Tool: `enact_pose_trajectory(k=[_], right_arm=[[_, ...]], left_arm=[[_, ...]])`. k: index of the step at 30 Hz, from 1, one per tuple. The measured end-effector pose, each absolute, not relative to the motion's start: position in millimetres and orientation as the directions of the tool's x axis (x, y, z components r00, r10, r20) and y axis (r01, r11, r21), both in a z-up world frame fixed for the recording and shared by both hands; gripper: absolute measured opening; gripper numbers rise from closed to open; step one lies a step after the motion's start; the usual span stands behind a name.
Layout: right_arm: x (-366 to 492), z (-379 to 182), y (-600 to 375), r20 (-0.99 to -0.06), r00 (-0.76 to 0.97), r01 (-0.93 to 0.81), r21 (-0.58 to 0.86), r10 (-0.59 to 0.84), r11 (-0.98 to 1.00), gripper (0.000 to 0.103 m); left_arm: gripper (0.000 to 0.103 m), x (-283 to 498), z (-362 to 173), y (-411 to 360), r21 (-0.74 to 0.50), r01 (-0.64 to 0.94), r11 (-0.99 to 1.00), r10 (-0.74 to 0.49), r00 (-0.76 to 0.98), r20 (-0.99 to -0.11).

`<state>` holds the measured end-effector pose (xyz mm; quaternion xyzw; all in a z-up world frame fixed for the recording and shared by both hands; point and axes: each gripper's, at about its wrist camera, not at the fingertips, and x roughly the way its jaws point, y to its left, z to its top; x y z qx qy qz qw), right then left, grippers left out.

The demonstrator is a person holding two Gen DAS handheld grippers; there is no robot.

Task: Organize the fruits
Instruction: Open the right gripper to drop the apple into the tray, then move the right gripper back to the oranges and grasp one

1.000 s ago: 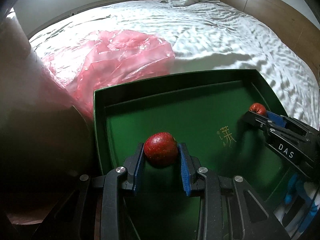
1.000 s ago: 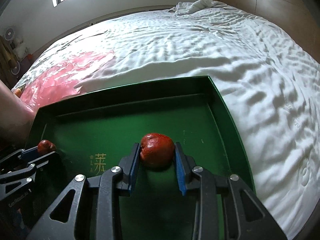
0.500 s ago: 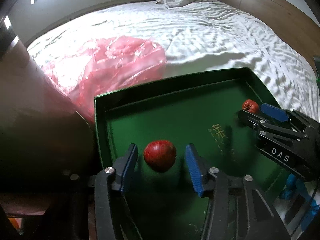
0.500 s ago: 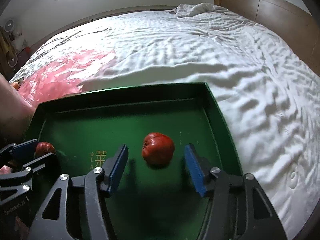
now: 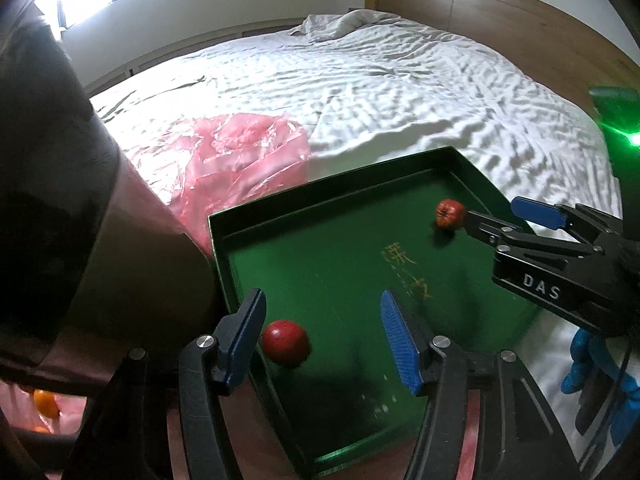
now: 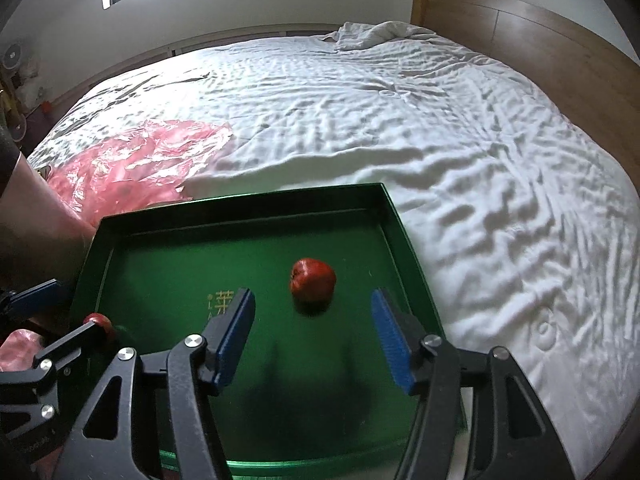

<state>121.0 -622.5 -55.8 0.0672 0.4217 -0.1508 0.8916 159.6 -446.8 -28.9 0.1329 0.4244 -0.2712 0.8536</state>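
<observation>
Left wrist view: left gripper (image 5: 322, 338) with jaws apart, having just been opening; red apple (image 5: 285, 343) lying free on the floor of the green tray (image 5: 344, 192), just beside the left blue pad, well clear of the right pad. Second red apple (image 5: 450, 213) near the far right wall of the tray, in front of the right gripper (image 5: 500, 216), whose jaws stand wide. Tray resting on the bed (image 5: 400, 80) with white sheet; pink plastic bag (image 5: 240, 156) beyond the tray's left far corner. Orange fruit (image 5: 46, 403) at the lower left edge.

Right wrist view: right gripper (image 6: 312, 332) spread fully apart, having just been opening; apple (image 6: 313, 280) on the tray floor (image 6: 168, 272) ahead of both pads, touching neither. Other apple (image 6: 100, 322) at the left, partly hidden by the left gripper (image 6: 68, 316). Pink bag (image 6: 132, 168) beyond the tray, forearm (image 6: 36, 224) at the left edge
</observation>
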Motion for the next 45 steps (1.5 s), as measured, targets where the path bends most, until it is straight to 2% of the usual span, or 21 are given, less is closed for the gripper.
enact_pose_trajectory(k=[15,26,39,45], right_arm=[[88.0,-39.4,-583.1,-0.785,0.582,0.325,-0.016,-0.213,0.946,0.103],[67.3,-27.5,-536.9,-0.785,0.592,0.285,-0.007,-0.182,0.958,0.103],[58.0,-24.2,-457.2,-0.794,0.604,0.184,0.055,-0.068,0.981,0.103],[58.3,-25.9,-410.5,-0.801,0.598,0.101,0.088,0.011,0.991,0.103]], left_arm=[[0.054,97.9,-8.1,-412.6,0.002,0.673,0.740,-0.436,0.482,-0.760],[0.054,78.8,-1.7,-361.9,-0.008,0.672,0.740,-0.439,0.475,-0.763],[0.054,87.4,-1.1,-278.5,-0.008,0.585,0.811,-0.373,0.506,-0.778],[0.054,91.2,-5.0,-233.5,0.043,0.519,0.854,-0.289,0.541,-0.790]])
